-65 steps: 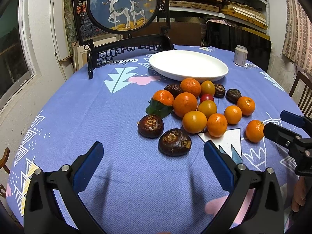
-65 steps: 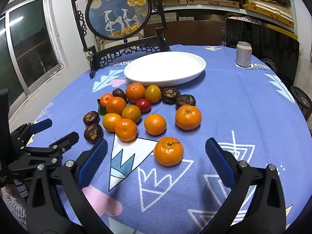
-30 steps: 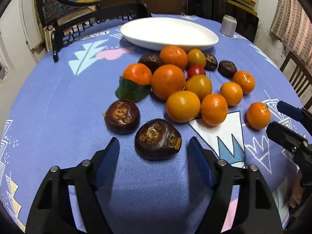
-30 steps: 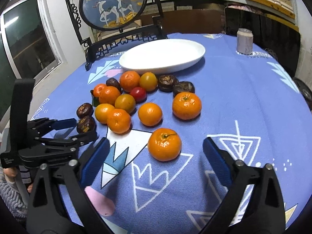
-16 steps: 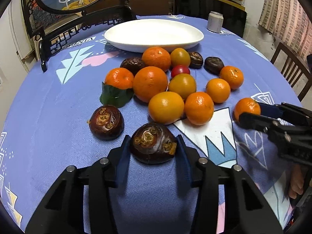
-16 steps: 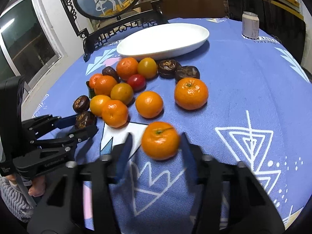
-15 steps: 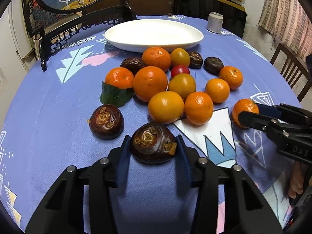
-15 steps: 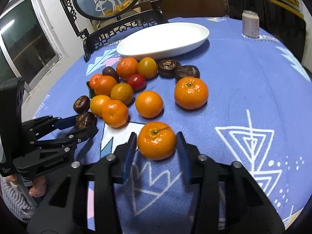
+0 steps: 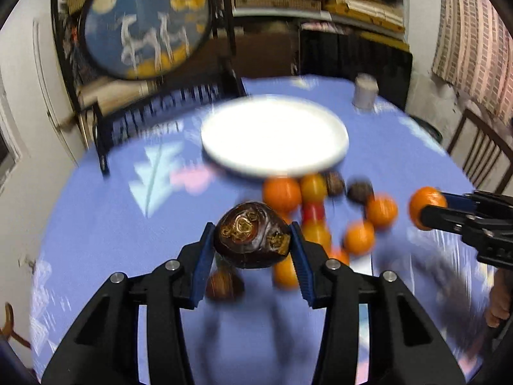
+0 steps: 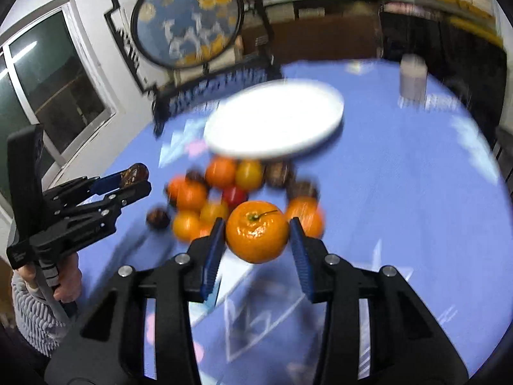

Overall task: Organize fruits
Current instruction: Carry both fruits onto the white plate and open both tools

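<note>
Over the blue-clothed worktop [image 9: 96, 224], my left hand-held gripper [image 9: 253, 240] clamps a dark fruit [image 9: 251, 235], my right hand-held gripper [image 10: 256, 240] an orange [image 10: 256, 231]; the white plate [image 9: 275, 165] lies straight ahead, farther off.

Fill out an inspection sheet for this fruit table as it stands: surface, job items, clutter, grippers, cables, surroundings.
Surface: round table under a blue patterned cloth.
Job's things: white plate, nothing on it; pile of loose fruit just in front of it: oranges, dark brown fruits, one red.
Clutter: drink can beyond the plate.
Grippers: left gripper shut on a dark brown fruit, held above the cloth; right gripper shut on an orange, also above the cloth.
Cables: nothing seen.
Surroundings: round deer picture in a black stand, shelves, window, wooden chair. Both views are blurred.
</note>
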Available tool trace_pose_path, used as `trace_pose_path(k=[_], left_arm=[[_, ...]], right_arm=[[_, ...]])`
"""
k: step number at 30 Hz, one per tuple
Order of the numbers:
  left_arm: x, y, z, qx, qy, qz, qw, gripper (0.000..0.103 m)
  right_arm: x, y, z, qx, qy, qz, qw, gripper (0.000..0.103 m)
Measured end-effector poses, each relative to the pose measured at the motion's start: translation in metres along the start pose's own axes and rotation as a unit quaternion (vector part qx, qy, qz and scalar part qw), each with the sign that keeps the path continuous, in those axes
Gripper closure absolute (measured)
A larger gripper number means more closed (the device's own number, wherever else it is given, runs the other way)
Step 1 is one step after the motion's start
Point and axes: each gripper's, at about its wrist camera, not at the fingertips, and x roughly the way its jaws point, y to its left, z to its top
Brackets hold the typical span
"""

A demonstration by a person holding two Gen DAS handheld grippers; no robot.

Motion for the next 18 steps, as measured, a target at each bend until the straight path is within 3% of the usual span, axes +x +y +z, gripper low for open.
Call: trace_pose_path(k=[3,8,12,18], left_arm=[[0.022,-0.001,0.035,-0.003,-0.009,0.015,0.9998,0.057],[0.085,0.007,0.078,-0.024,0.017,0.02,0.9994,0.057],[0.122,0.017,0.087,-0.032,0.039,0.016,0.9986,0.057],[0.167,0.029,0.089,-0.056,0.093,0.004,0.9941,0.056]], right_arm=[[0.01,-0.002,0.036,-0.009,-0.024,-0.028,0.999,0.062],[0.065,-0.021,0.086,0.018,-0.007,-0.026,0.999,0.061],[0.113,-0.032,0.112,0.032,0.009,-0.027,0.999,0.061],[0.164,-0.046,0.119,0.039,0.034,-0.034,0.998,0.059]])
